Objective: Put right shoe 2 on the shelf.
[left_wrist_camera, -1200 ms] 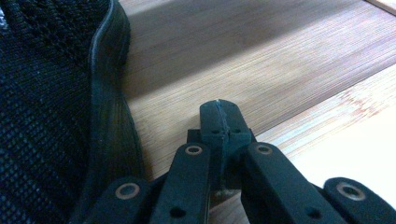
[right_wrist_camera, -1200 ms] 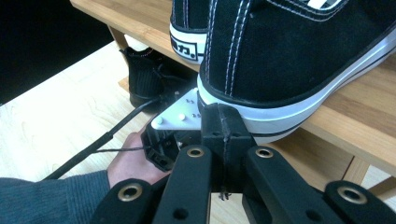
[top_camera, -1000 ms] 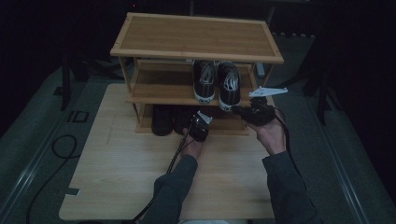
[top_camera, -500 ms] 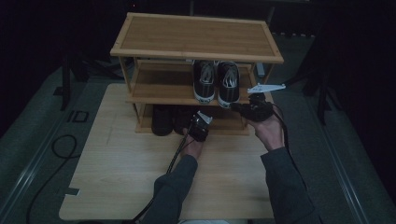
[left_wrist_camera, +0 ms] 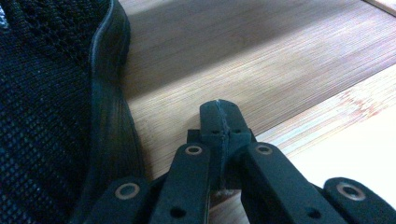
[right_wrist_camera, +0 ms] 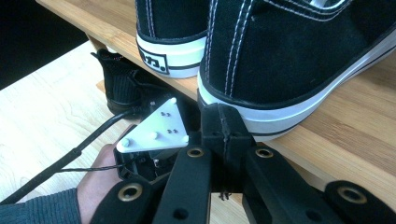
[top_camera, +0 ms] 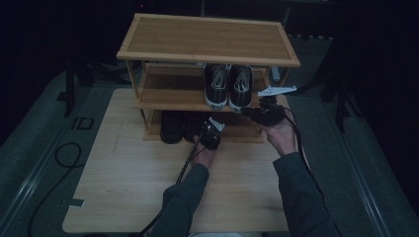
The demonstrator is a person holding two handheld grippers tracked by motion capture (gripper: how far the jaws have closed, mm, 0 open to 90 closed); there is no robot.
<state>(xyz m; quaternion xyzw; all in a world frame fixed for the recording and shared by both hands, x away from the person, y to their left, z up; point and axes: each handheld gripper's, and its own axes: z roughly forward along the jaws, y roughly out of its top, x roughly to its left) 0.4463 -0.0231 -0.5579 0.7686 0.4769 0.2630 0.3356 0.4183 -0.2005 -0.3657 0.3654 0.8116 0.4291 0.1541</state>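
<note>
So the left gripper (top_camera: 211, 134) sits near the middle of the high view, low down at the bottom shelf (top_camera: 232, 134) of the wooden shoe rack (top_camera: 207, 39), with its jaws pressed fully together and nothing caught between them, which is plain in the left gripper view (left_wrist_camera: 219, 122). A black mesh shoe (left_wrist_camera: 51, 107) takes up the left side of that view, its rubber edge just beside the closed tips, though I can't tell whether they actually touch. In the high view that dark pair (top_camera: 180, 126) sits on the bottom shelf left of the gripper. The right gripper (top_camera: 264, 112) is a bit right of centre, up at the front edge of the middle shelf (top_camera: 168, 96), and its jaws are also squeezed together with nothing in them (right_wrist_camera: 222, 126). Its tips sit right up against the white sole of the nearer black canvas sneaker (right_wrist_camera: 299, 56), with the second sneaker (right_wrist_camera: 170, 32) beside it at the upper left of the right gripper view. Both sneakers stand side by side on the middle shelf, heels facing the front. The rack stands on a light wooden table (top_camera: 128, 187).
</note>
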